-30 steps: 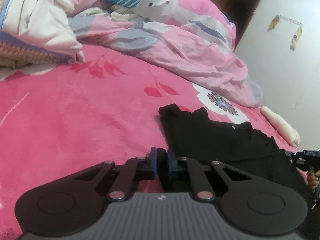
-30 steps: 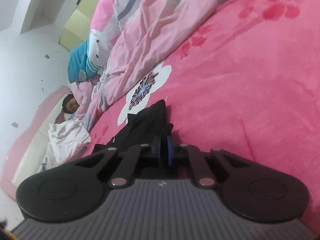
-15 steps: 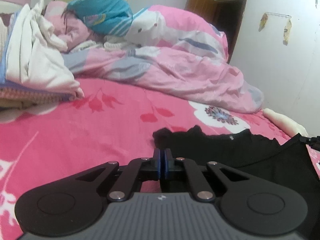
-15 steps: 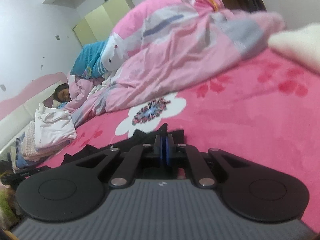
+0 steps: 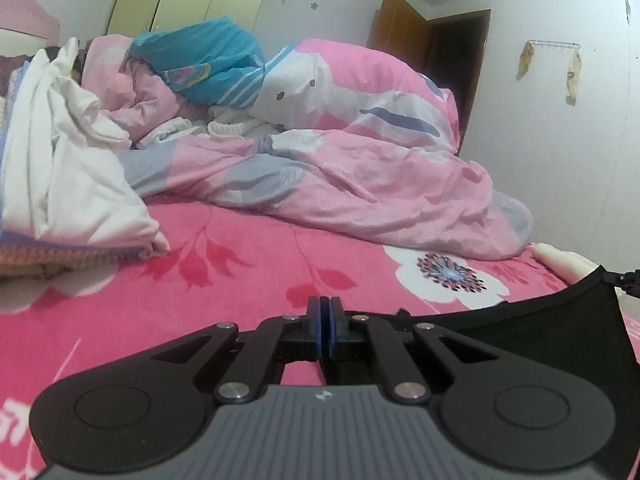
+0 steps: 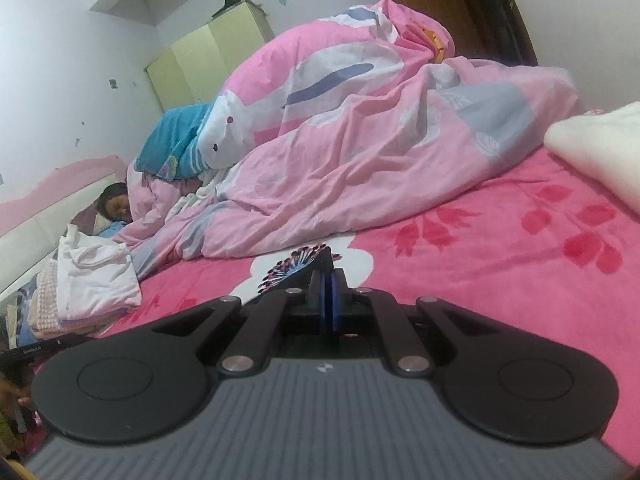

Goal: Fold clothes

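Black left gripper point(image 5: 324, 330) and right gripper point(image 6: 328, 304): blue-padded jaws, silver screws, ribbed grey housing.

1. The left wrist view sits low over the pink bedspread point(image 5: 100, 320), looking forward along its own closed gripper point(image 5: 324, 322) across the bed toward the door point(image 5: 456, 76) and wardrobe point(image 5: 180, 0)
2. It lies close to the bed surface, so the rumpled quilt point(image 5: 360, 176) rises ahead and the white folded pile point(image 5: 80, 184) stands at its left
3. The right wrist view also rides low and close, looking along its gripper point(image 6: 328, 300) toward the headboard point(image 6: 32, 236)
4. Both views share the quilt, the teal pillow point(image 6: 176, 144), the wardrobe, the white pile and the white printed flower point(image 6: 352, 256)
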{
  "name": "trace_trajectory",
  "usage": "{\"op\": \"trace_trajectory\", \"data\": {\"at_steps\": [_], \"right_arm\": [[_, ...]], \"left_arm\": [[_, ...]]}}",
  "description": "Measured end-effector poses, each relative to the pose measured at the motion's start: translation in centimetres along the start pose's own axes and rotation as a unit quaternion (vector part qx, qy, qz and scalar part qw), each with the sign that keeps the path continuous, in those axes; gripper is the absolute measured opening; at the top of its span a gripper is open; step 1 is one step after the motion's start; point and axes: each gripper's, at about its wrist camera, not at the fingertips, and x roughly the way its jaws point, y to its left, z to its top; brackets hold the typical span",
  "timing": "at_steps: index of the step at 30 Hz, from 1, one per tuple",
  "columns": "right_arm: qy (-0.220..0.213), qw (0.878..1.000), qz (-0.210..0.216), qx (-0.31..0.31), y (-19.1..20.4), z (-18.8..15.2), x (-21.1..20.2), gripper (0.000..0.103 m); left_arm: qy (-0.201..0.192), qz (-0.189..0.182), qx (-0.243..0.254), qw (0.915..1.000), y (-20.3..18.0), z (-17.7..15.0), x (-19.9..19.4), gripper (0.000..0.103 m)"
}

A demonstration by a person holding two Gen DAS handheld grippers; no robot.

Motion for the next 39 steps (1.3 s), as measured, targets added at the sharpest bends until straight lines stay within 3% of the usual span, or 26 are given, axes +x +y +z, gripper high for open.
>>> {"op": "trace_trajectory", "data": {"at_steps": [14,20,28,33,36,39], "right_arm": [[0.047,0.998,-0.029,0.015,-3.1,-0.9,7.6,0.001],[0.040,0.999,-0.022,0.019,-3.6,-0.9,8.4,0.001],[0.045,0.998,-0.029,0.038,-5.2,-1.7,9.3,0.001],[0.059,0.997,-0.031,0.048,-5.7,-2.2,10.0,0.001],[0.083,0.994,-0.044,0.059,-6.1,-2.4,10.7,0.004],[0.075,0.991,-0.072,0.089,-7.0,-2.4,9.9,0.007]], "left_arm": [[0.056,0.035,-0.007,0.9978,2.0,-1.2,7.1,0.004],[0.041,0.032,-0.014,0.9985,2.2,-0.5,7.4,0.004],[0.056,0.036,-0.019,0.9976,2.5,-0.6,8.9,0.004],[0.104,0.036,-0.019,0.9937,2.7,-1.0,10.5,0.006],[0.119,0.038,-0.029,0.9918,2.9,-1.2,10.9,0.014],[0.120,0.040,-0.056,0.9903,3.3,-1.0,10.2,0.043]]}}
